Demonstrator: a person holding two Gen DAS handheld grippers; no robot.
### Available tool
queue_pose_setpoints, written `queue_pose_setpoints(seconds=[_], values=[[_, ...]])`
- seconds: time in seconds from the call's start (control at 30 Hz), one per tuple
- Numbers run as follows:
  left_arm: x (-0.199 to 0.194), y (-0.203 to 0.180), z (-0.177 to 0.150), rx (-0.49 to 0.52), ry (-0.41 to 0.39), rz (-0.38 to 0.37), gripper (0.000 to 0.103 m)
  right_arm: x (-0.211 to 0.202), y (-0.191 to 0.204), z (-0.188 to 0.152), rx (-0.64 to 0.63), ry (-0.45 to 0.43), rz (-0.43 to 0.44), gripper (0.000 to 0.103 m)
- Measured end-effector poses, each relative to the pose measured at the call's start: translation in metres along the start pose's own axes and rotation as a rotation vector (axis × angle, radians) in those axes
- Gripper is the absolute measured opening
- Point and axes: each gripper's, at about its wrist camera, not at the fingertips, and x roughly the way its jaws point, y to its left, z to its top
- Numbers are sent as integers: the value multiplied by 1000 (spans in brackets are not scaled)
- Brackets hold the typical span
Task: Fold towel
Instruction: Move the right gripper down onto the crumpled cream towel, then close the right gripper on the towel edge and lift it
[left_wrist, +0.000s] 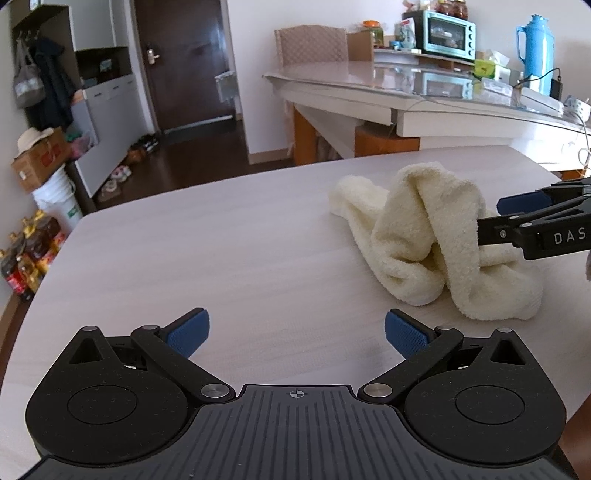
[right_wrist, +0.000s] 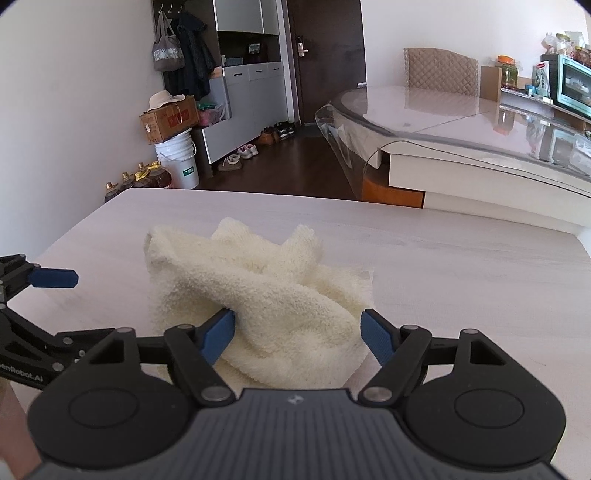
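two handheld grippers work over a pale wood-grain table. nearest, in the right wrist view, the right gripper has its blue-padded fingers spread apart, one on each side of the near end of a cream terry towel. the left pad touches the cloth; the right pad sits just beside it. nothing is clamped.

the towel is not folded: it lies bunched in a rumpled heap on the table, with thick rolls and a raised ridge. seen from the right gripper, it sits straight ahead, and its main roll runs slantwise from far left to near right.

in the left wrist view, the left gripper is also spread apart, over bare table, holding nothing. the towel lies ahead of it and off to its right, apart from its pads. the right gripper is much the nearer of the two.

beyond the towel, the table's far edge, then a glass-topped dining table and a dark door.

judged from this, any coming move depends on finding a towel edge or corner; none shows clearly in the heap.
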Motion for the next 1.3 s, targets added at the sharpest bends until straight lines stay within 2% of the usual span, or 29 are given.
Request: queue_pose_setpoints(seconds=[0.1,0.3,0.4,0.47,0.73,1.13,1.3], values=[[2,0,0,3,9,5,103,3,1,0,-3,4,2,77],[3,-1,3,13,21,16,103,5,4,1,-12,4,3,65],[4,0,2,9,24,13,103,6,6,2,-16,3,4,54],[5,0,2,8,25,12,103,6,8,3,-20,3,4,41],[6,3,0,2,24,6,103,4,15,4,-37,-9,1,14],[-2,7,-4,2,17,12,103,-14,30,8,-89,-62,-23,11],[-5,9,-3,-3,6,13,103,-11,36,10,-117,-38,-37,11]])
